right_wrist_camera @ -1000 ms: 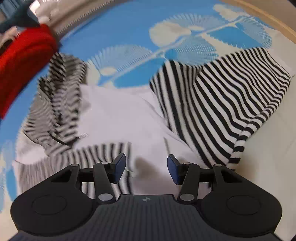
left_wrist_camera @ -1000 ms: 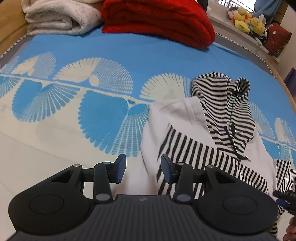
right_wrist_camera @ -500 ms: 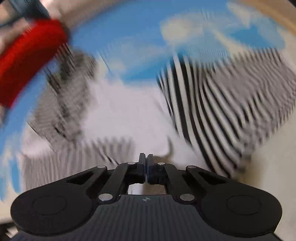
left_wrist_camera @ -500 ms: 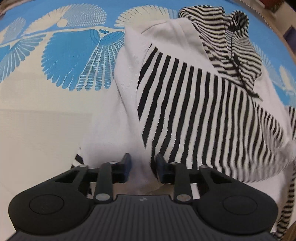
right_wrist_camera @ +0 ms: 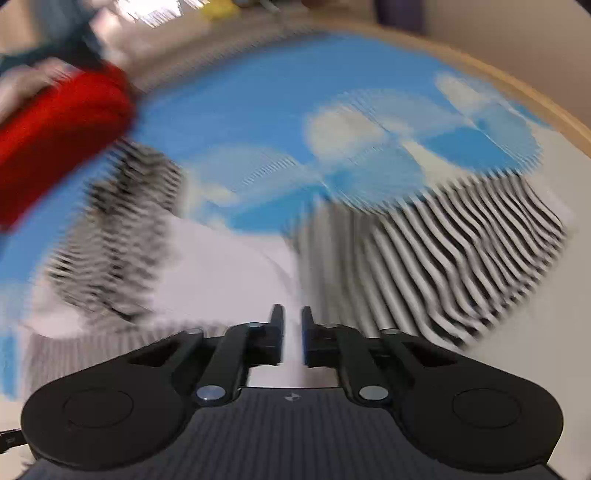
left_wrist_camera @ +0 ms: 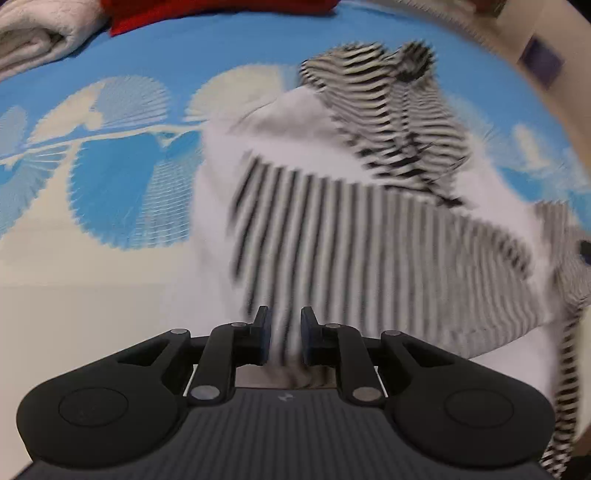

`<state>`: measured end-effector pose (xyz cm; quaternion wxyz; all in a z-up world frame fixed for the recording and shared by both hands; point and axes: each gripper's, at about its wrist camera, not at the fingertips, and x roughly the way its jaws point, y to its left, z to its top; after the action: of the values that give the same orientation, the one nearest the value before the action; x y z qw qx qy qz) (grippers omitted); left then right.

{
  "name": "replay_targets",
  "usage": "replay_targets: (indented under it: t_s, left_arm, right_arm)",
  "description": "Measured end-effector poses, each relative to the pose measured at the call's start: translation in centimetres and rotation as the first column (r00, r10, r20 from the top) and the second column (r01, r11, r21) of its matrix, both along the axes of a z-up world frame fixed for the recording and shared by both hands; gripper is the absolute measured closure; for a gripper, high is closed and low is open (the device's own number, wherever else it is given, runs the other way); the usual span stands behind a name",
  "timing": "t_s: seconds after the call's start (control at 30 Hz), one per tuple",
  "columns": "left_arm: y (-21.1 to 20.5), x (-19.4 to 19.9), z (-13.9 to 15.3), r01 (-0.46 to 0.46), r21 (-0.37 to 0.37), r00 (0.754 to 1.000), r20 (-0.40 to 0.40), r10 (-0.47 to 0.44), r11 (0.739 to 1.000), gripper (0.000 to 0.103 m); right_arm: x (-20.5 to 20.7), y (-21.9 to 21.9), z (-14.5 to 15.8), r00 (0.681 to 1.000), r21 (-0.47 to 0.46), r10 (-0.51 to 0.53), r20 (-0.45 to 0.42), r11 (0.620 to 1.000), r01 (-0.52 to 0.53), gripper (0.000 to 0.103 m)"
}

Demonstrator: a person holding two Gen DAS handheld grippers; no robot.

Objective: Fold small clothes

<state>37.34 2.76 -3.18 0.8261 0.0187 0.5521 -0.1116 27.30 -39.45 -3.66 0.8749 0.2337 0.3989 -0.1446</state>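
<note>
**Both grippers pinch the hoodie hem**

The left gripper [left_wrist_camera: 283, 338], jaws just narrowed, seems to pinch the striped hoodie [left_wrist_camera: 369, 236] on the blue bedspread [left_wrist_camera: 155, 66]. Only the right wrist view shows the spread sleeve [right_wrist_camera: 461, 258]; there the right gripper [right_wrist_camera: 292, 334], slightly reopened, has white cloth between its jaws.

Home bedroom: patterned bedsheet [left_wrist_camera: 221, 66], folded blankets [left_wrist_camera: 37, 33]

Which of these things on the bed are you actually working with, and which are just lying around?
In use:
- striped hoodie
- left tongs, fabric between them
- right tongs, fabric between them

Just lying about:
- red blanket
- white blanket
- blue bedspread underneath
</note>
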Motion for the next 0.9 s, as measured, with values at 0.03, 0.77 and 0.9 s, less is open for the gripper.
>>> replay_targets:
  t_s: [0.03,0.77,0.9]
  left_arm:
    - [-0.3,0.0,-1.0,0.004,0.002,1.0,-0.027,-0.004,1.0,0.086]
    - [-9.2,-1.1,5.2,0.041,0.039,0.986,0.16,-0.046,0.998,0.069]
    - [-8.7,-1.3,5.3,0.052,0.062,0.984,0.17,-0.062,0.997,0.069]
  right_arm:
    - [0.3,-0.4,-0.2,1.0,0.067,0.022,0.014,0.997,-0.023,0.074]
    - [-5.2,-19.9,-5.8,0.805,0.043,-0.582,-0.119,0.807,0.589,0.038]
    - [-6.4,-21.7,-8.8,0.746,0.109,-0.65,-0.146,0.739,0.665,0.037]
